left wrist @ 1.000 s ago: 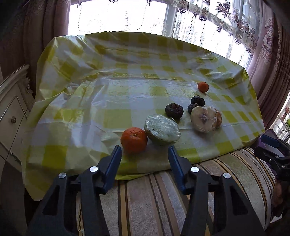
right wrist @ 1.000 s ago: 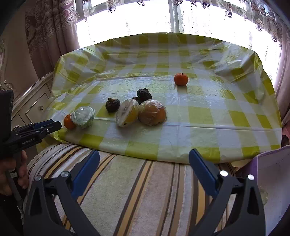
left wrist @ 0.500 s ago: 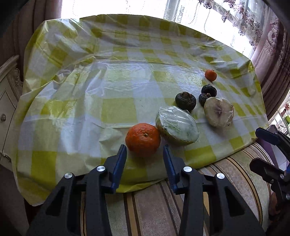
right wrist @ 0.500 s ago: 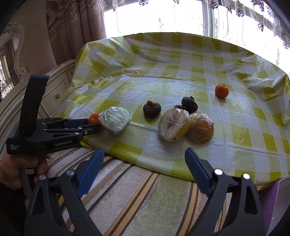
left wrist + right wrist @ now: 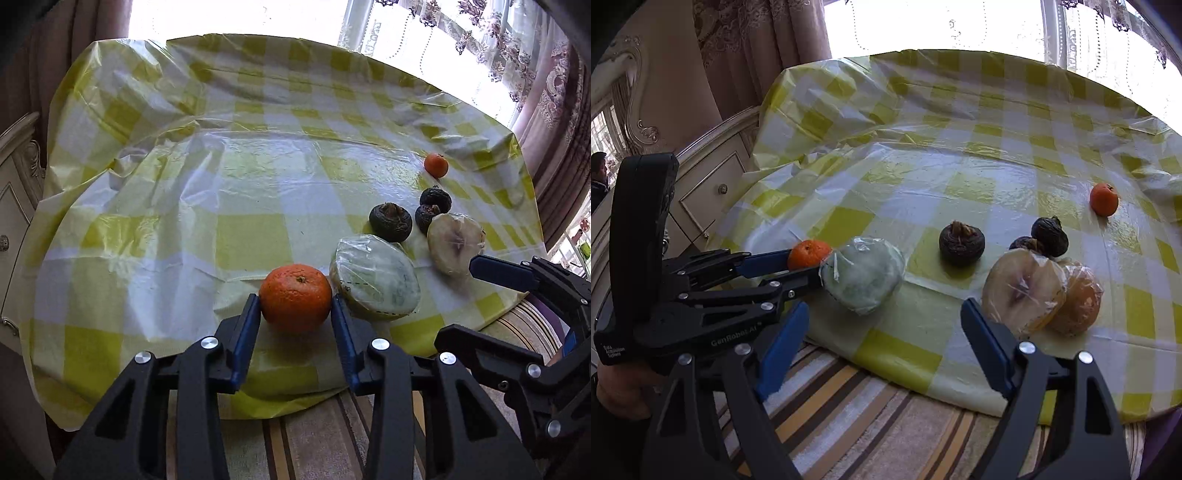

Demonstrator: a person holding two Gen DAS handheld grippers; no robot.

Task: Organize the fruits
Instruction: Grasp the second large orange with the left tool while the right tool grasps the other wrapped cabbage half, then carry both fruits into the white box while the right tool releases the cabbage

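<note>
The left claw (image 5: 295, 314) is clamped on the near tangerine (image 5: 295, 297) at the desk (image 5: 240, 206) edge, beside the wrapped green fruit half (image 5: 375, 282), and may squash it (soft skin), while the empty right claw (image 5: 882, 332) is closing.

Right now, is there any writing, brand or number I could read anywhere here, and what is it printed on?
"GenRobot.AI": pale lettering on the black side of the left hand-held gripper, seen from the right wrist camera.
A small three-line label on that gripper's rear corner: too small to read.
Nothing legible on the fruits or the checked tablecloth.
</note>
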